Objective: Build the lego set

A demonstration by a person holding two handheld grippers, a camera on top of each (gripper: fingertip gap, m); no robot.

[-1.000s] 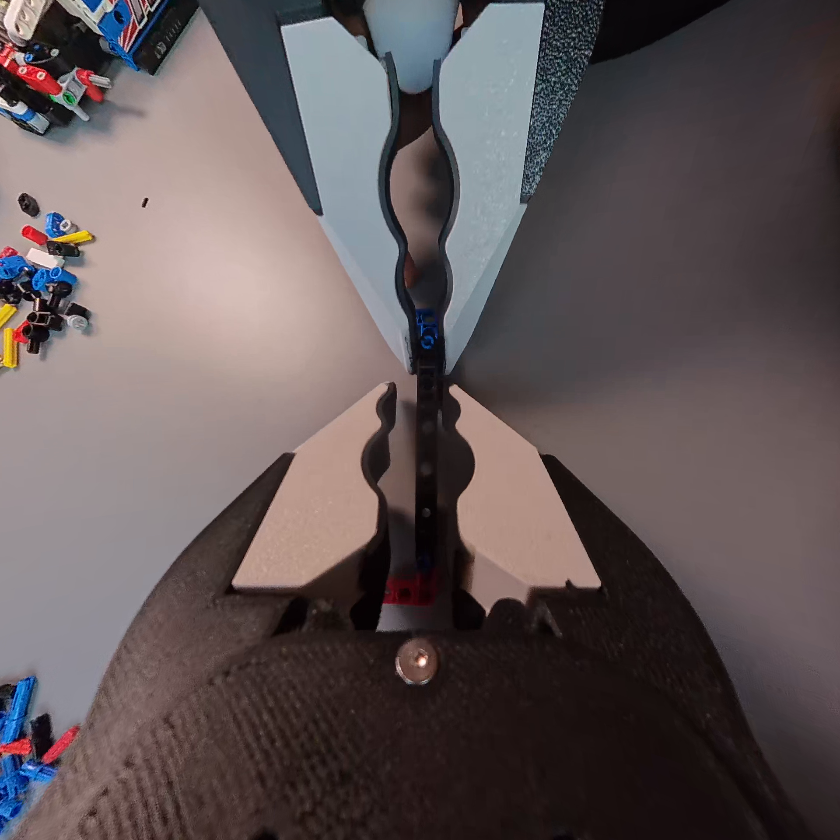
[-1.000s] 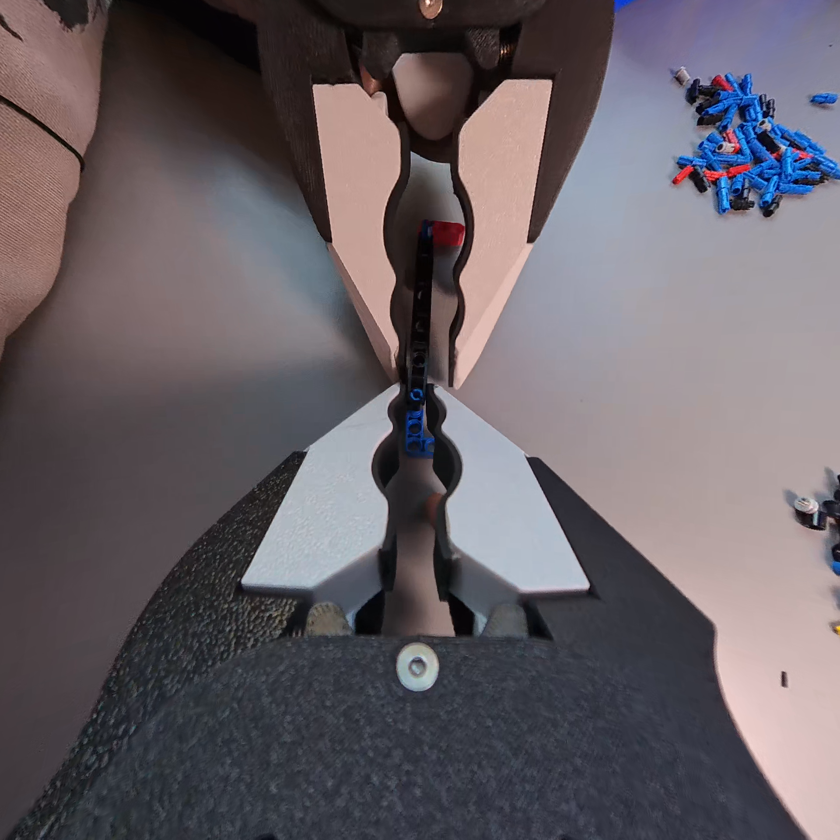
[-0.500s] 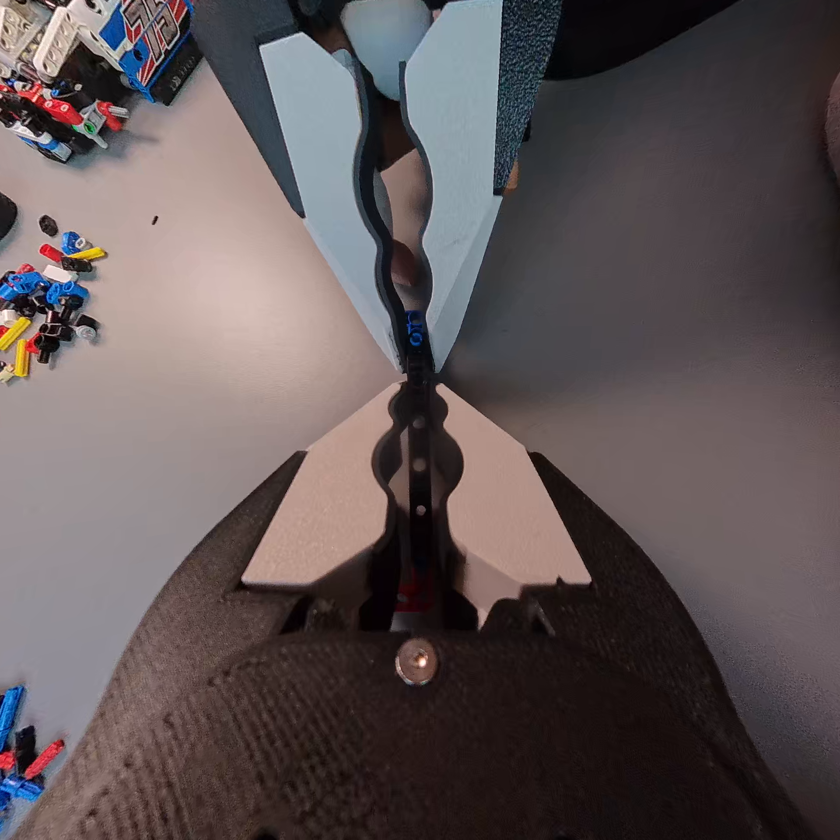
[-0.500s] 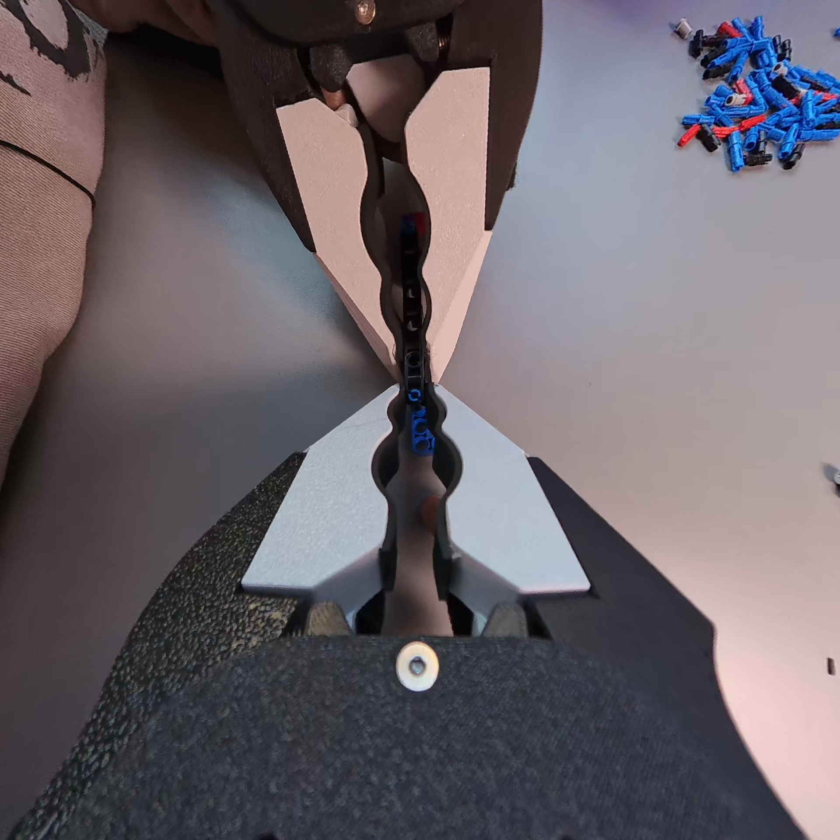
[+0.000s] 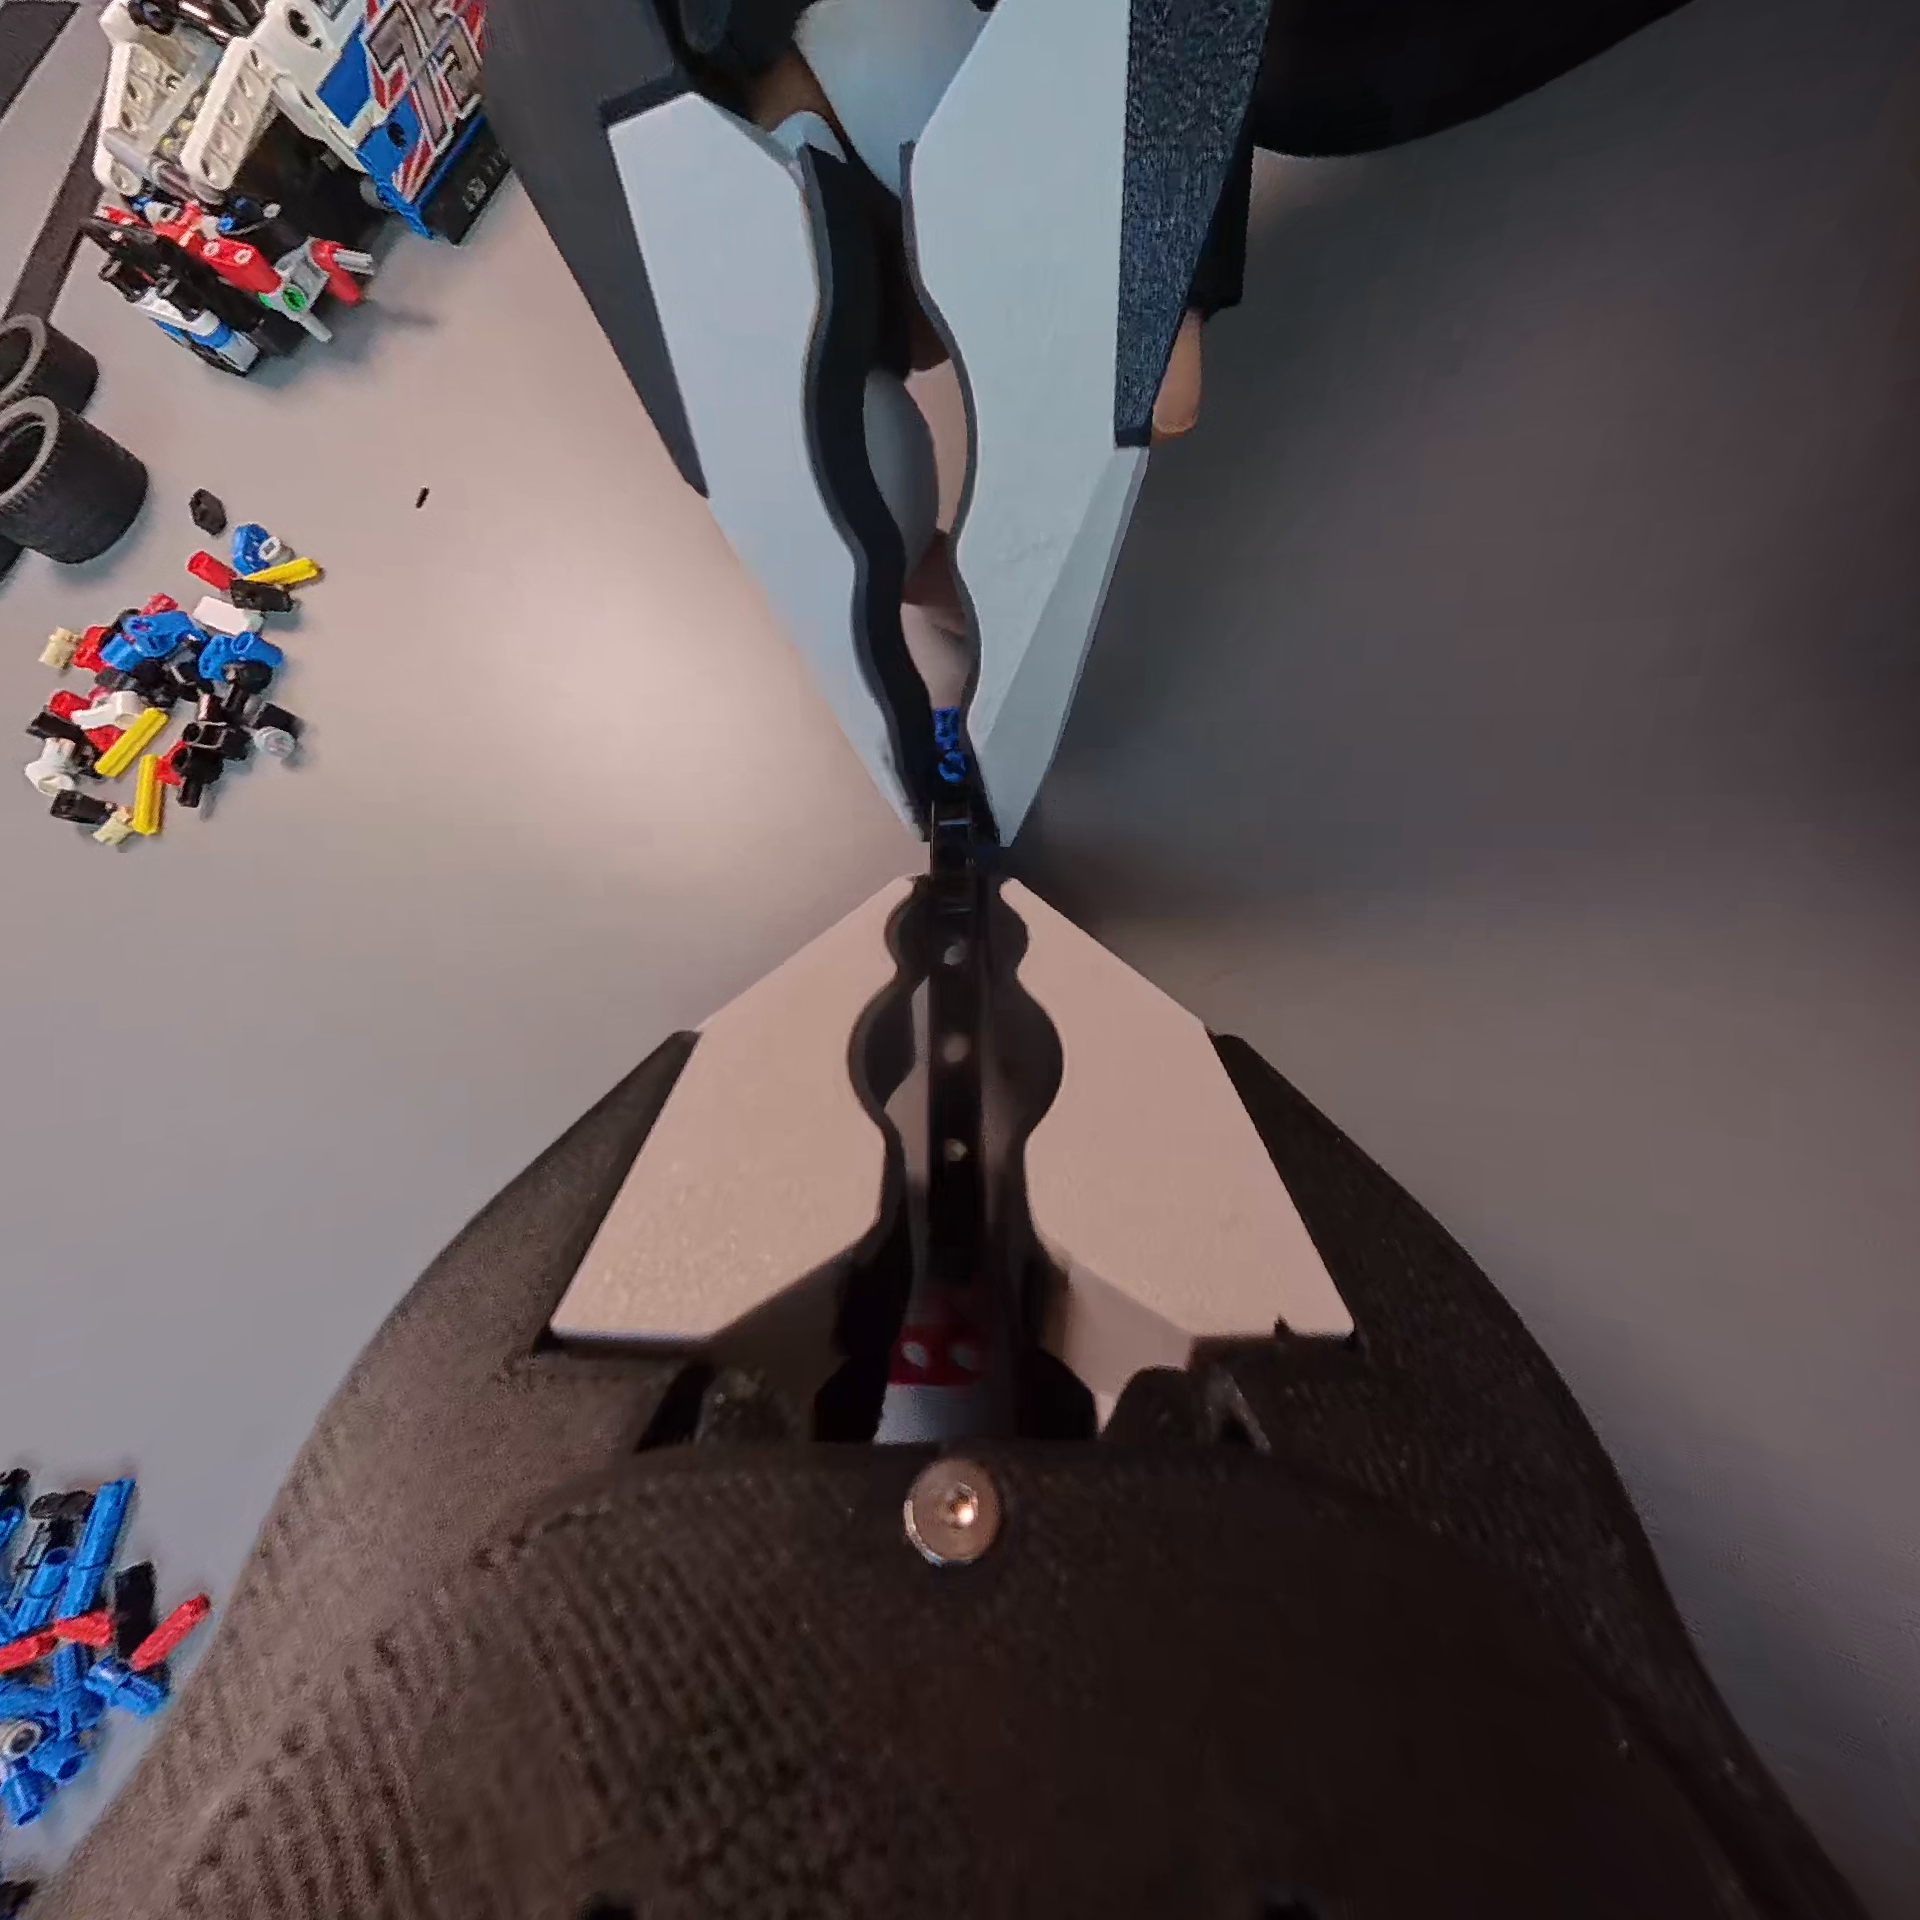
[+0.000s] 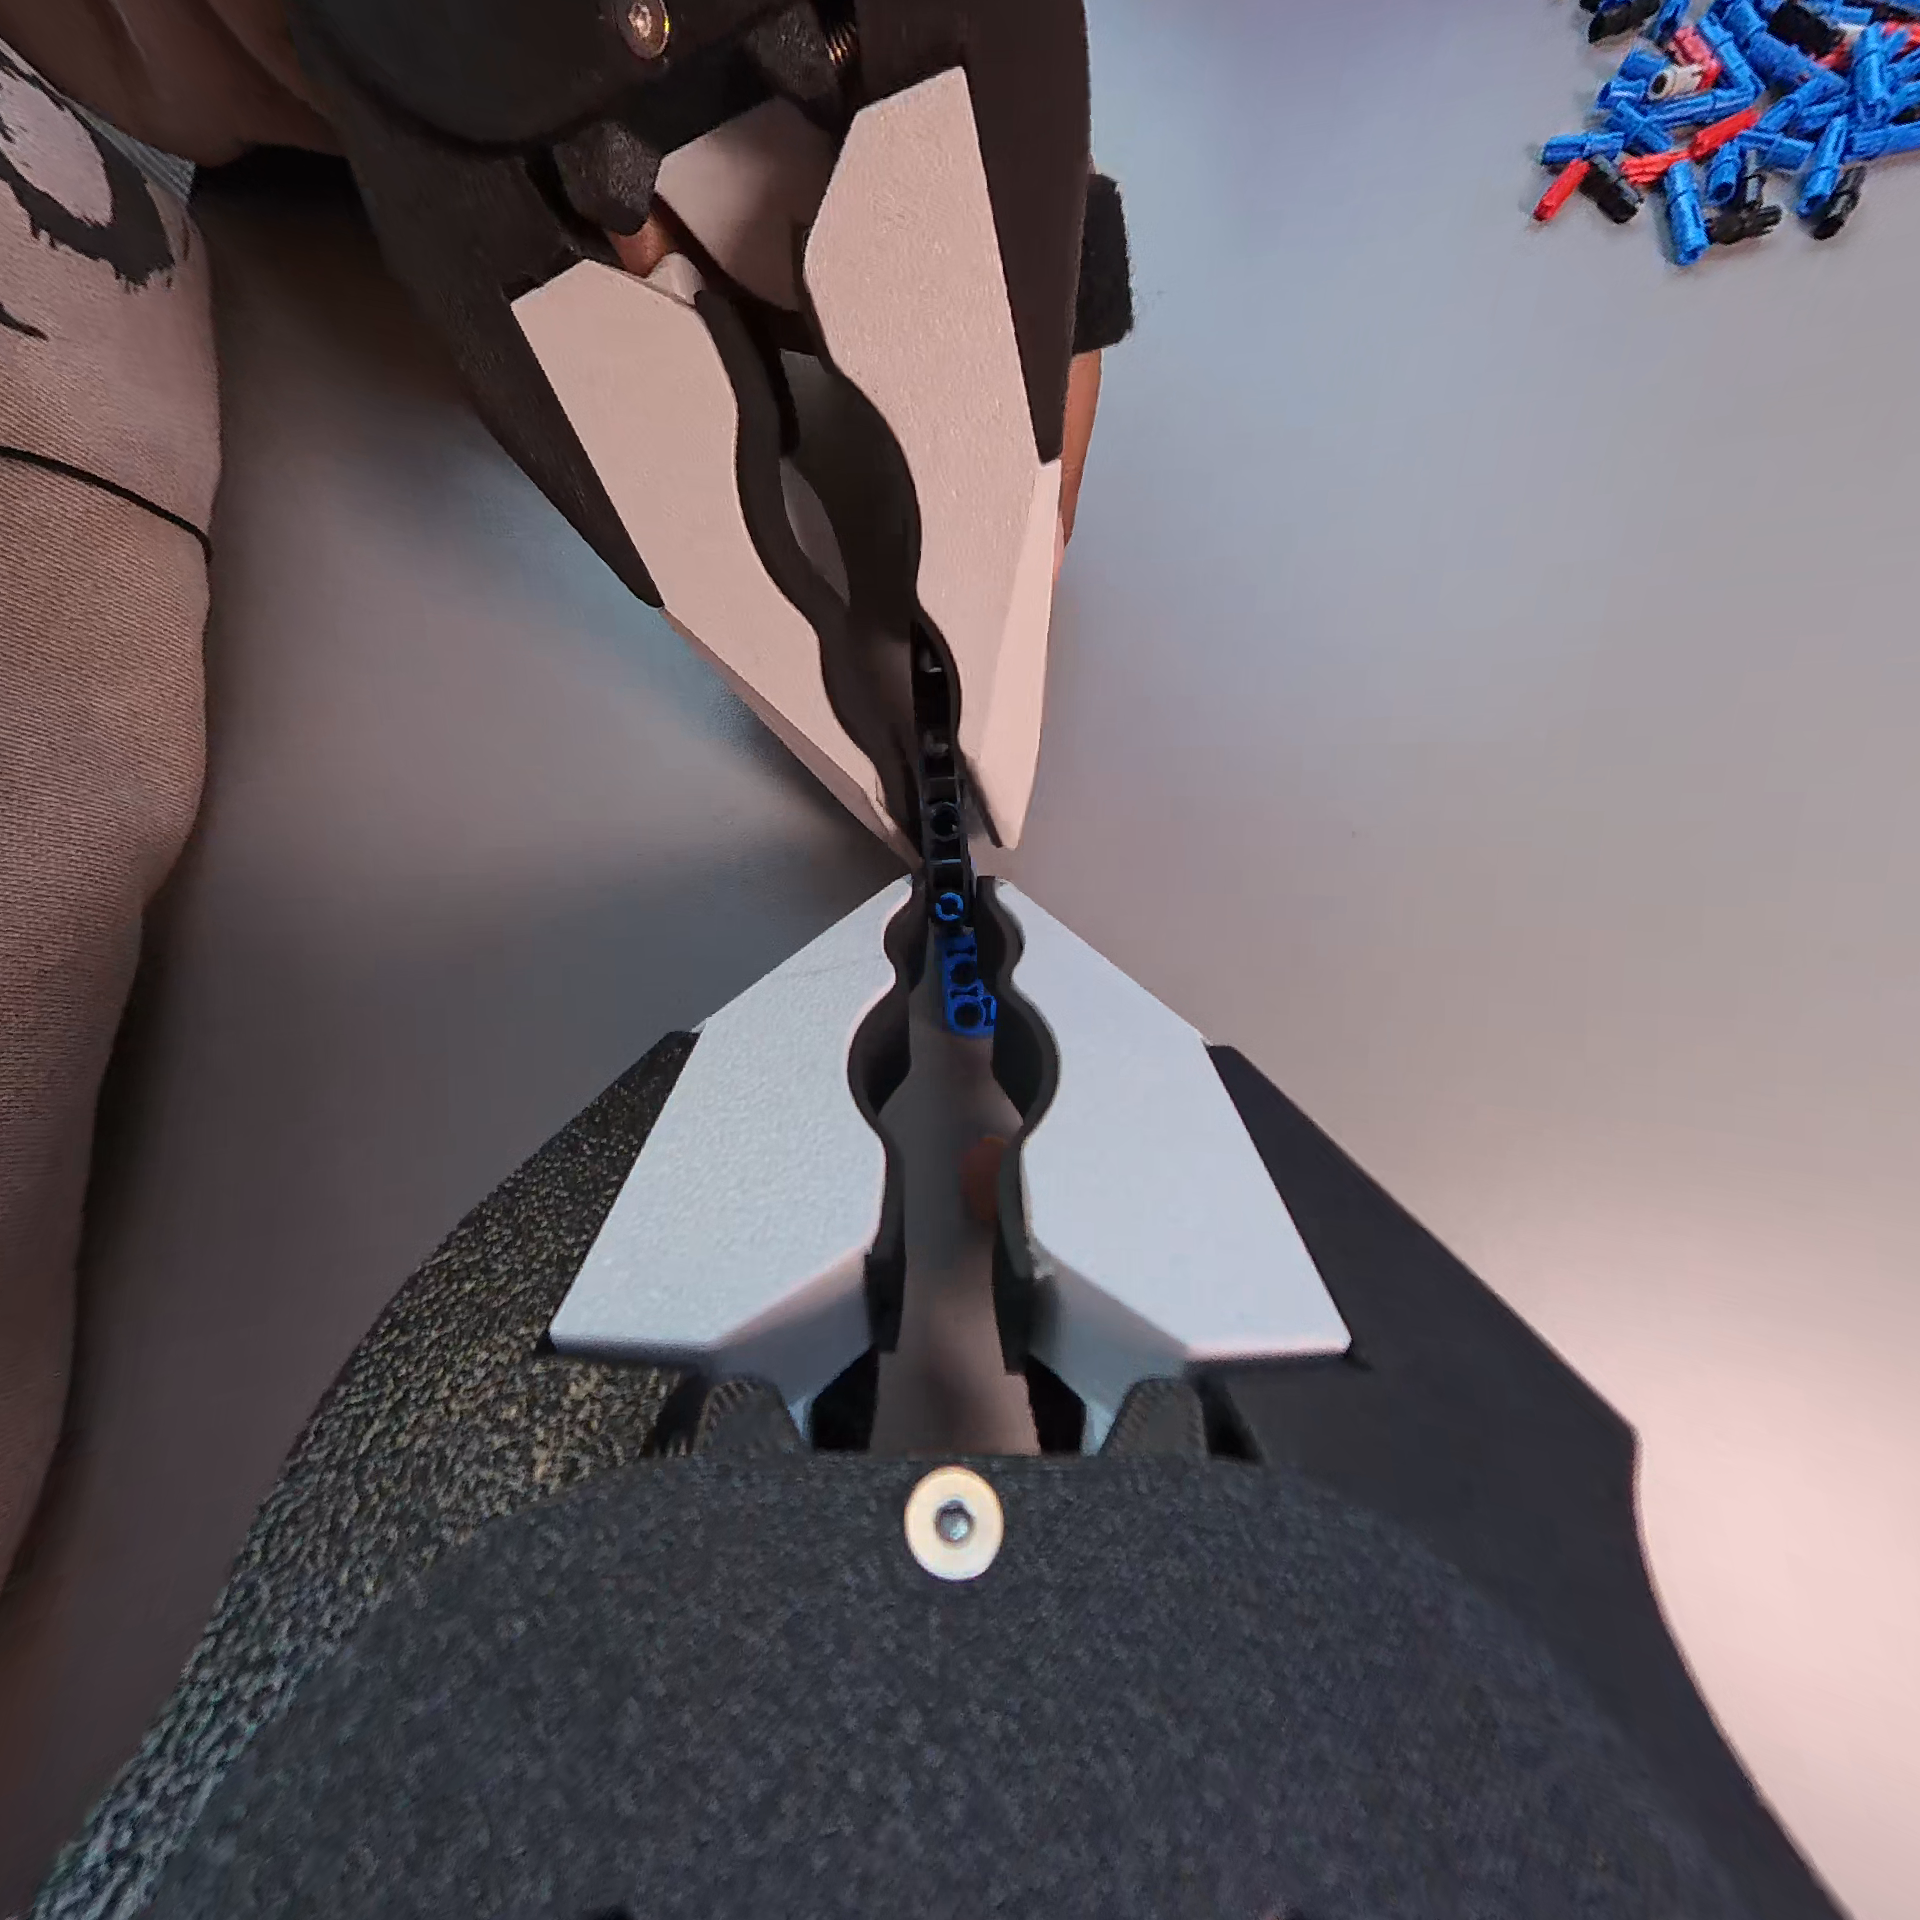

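Where the two grippers meet tip to tip above the grey desk (image 5: 520, 1039), a long black lego beam (image 5: 954, 1049) with a row of holes runs between them, held off the surface. The left gripper (image 5: 956, 894) has its jaws pressed together on this beam, which lies along the wavy slot between them, with a red piece (image 5: 938, 1351) at the beam's near end, deep in the slot. At the beam's far end a small blue piece (image 6: 964, 982) sits fixed to it, and the right gripper (image 6: 954, 896) has its jaws closed on that end, the blue piece just inside the tips. In the right wrist view the left gripper comes in from the top at a tilt, its tips touching the beam just beyond the right gripper's tips. To the left in the left wrist view lies a loose heap of small mixed pieces (image 5: 156, 686) in blue, red, yellow, black and white, well apart from the grippers. Beyond it stand two black tyres (image 5: 57, 478) and a partly built model (image 5: 281, 156) in white, blue, red and black. A second heap of blue and red pins (image 6: 1745, 125) lies at the desk's far right in the right wrist view. A beige sleeve (image 6: 94, 623) fills that view's left edge.
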